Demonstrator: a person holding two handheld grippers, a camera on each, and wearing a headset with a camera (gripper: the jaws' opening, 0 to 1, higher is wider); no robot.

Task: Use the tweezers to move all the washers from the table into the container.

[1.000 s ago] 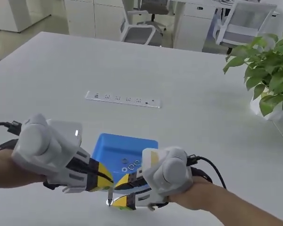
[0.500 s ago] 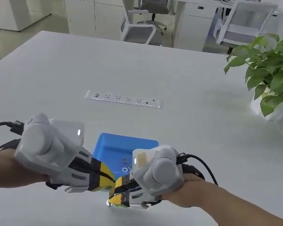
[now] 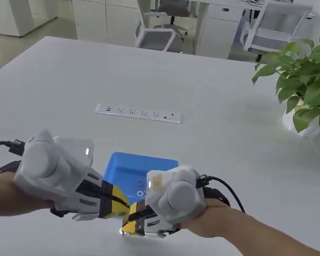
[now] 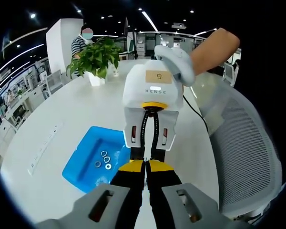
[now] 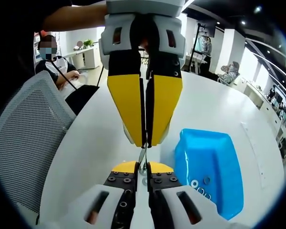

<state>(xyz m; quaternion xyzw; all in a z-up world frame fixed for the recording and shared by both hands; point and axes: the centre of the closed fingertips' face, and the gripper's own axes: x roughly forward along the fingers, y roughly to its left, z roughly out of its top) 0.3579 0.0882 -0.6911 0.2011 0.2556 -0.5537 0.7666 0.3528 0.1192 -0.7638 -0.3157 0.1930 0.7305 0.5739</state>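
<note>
A blue container (image 3: 122, 165) sits on the white table near the front edge, with several small washers (image 3: 141, 184) lying in it. Both grippers meet tip to tip just in front of it. My left gripper (image 3: 120, 205) is shut on thin metal tweezers (image 5: 142, 160), whose end shows at the table (image 3: 122, 231). My right gripper (image 3: 132, 225) faces it with jaws closed on the same tweezers (image 5: 143, 169). In the left gripper view the container (image 4: 86, 162) and washers (image 4: 104, 160) lie left of the shut jaws (image 4: 146, 167). In the right gripper view the container (image 5: 214, 152) lies to the right.
A white power strip (image 3: 138, 113) lies mid-table behind the container. A potted plant (image 3: 304, 80) stands at the table's right edge. A mesh office chair (image 4: 248, 143) is just off the near table edge. Open tabletop stretches left, right and behind the container.
My right gripper has moved left up to the left gripper's tips and its jaws have closed there. The left gripper has stayed nearly still.
</note>
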